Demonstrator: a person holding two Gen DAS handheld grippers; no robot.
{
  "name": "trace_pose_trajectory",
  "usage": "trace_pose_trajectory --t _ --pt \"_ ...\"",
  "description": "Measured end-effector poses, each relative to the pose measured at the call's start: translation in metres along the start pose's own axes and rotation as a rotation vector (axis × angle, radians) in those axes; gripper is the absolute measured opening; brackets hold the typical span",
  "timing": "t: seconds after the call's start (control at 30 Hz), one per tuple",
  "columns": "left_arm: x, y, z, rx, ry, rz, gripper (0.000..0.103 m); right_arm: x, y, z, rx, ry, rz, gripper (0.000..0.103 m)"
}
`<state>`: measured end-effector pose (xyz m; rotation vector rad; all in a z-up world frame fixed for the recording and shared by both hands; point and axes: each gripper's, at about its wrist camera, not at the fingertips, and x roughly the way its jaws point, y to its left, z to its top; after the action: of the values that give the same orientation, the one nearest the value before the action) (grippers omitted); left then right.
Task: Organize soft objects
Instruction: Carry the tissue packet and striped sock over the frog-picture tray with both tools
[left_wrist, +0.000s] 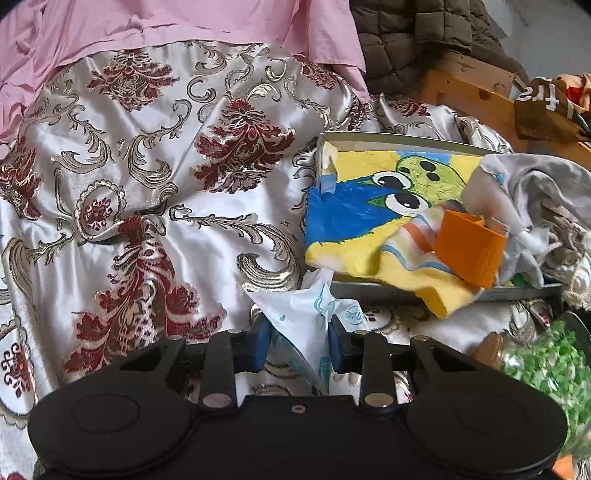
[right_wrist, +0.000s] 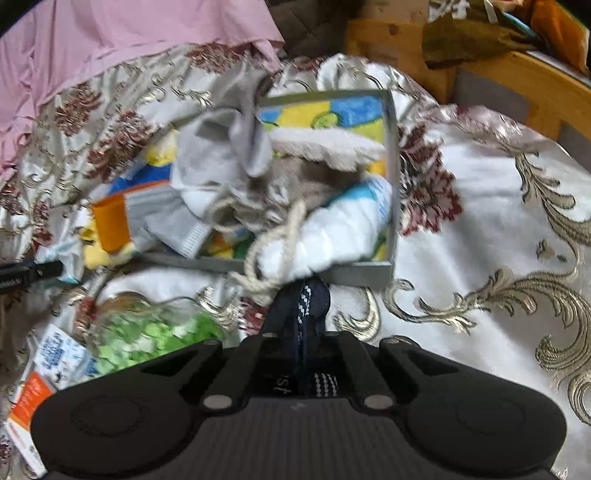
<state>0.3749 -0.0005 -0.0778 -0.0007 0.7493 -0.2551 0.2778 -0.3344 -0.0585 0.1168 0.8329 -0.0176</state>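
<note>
Both grippers hold soft items over the bed beside a grey tray already piled with cloth.

The left gripper (left_wrist: 298, 345) pinches a white tissue pack (left_wrist: 306, 314) just in front of the grey tray (left_wrist: 406, 138), which sits on the patterned bedspread (left_wrist: 147, 184) with a yellow-and-blue cartoon towel (left_wrist: 354, 206) and a grey cloth (left_wrist: 535, 177) in it. The right gripper (right_wrist: 299, 332) is pressed together on a dark navy fabric piece (right_wrist: 301, 299) near the tray's front edge, beside a jar of green bits (right_wrist: 147, 332).
</note>
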Motion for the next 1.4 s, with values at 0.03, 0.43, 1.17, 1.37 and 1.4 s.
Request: trace_pose_trajectory --t 0.03,0.43,1.17,1.37,1.4 --pt "-0.002 -0.002 -0.001 0.005 0.001 -0.004 0.033 -0.002 0.001 0.001 -0.001 -0.006 0.008 0.002" --pt "-0.038 -0.041 -0.001 0.019 -0.025 -0.113 0.034 -0.024 0.010 0.006 0.016 -0.067 0.126 0.002" --pt "-0.055 -0.136 0.030 0.078 -0.085 -0.234 0.034 -0.052 -0.007 0.021 0.163 -0.268 0.389 0.002" --pt "-0.046 -0.150 0.053 0.041 -0.144 -0.228 0.034 -0.054 -0.015 0.048 0.188 -0.362 0.420 0.002" --pt "-0.044 -0.151 0.058 0.028 -0.155 -0.227 0.034 -0.053 -0.017 0.055 0.191 -0.379 0.422 0.002"
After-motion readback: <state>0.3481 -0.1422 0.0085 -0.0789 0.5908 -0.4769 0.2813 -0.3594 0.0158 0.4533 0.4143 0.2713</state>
